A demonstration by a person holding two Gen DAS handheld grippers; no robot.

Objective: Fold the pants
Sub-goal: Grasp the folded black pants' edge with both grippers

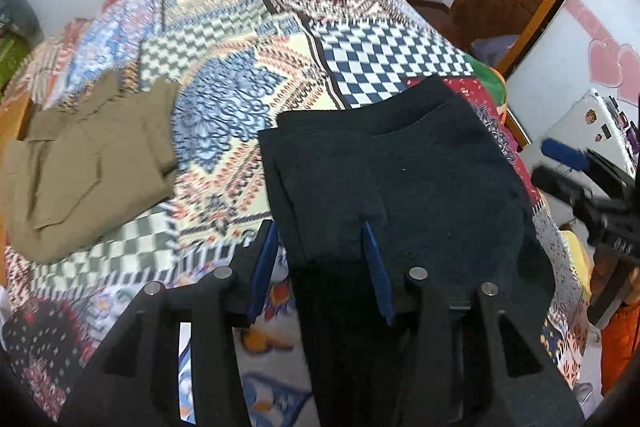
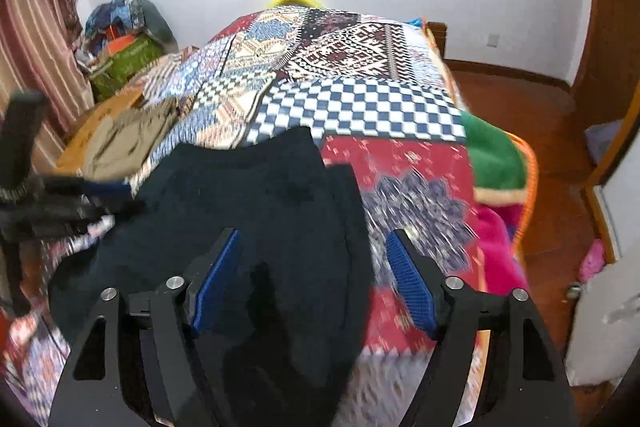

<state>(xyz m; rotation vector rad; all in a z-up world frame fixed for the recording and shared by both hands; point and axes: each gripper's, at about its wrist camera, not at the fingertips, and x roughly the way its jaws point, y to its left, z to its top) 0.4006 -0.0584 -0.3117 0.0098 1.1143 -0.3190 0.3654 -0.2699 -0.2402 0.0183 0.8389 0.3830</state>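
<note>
Both tongs spread over dark navy fabric pants (image 1: 400, 163) at patchwork bedspread's (image 1: 224, 115) near edge: left gripper (image 1: 320, 251), right gripper (image 2: 316, 267) should pinch matching corners evenly.

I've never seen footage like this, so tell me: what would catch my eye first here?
First, the loud patchwork bedspread covering the whole bed. On it lies a pair of dark pants at the near edge, with olive-brown pants folded further left. Blue-padded jaws frame each view: the left gripper and right gripper both stand open over the dark fabric.
</note>
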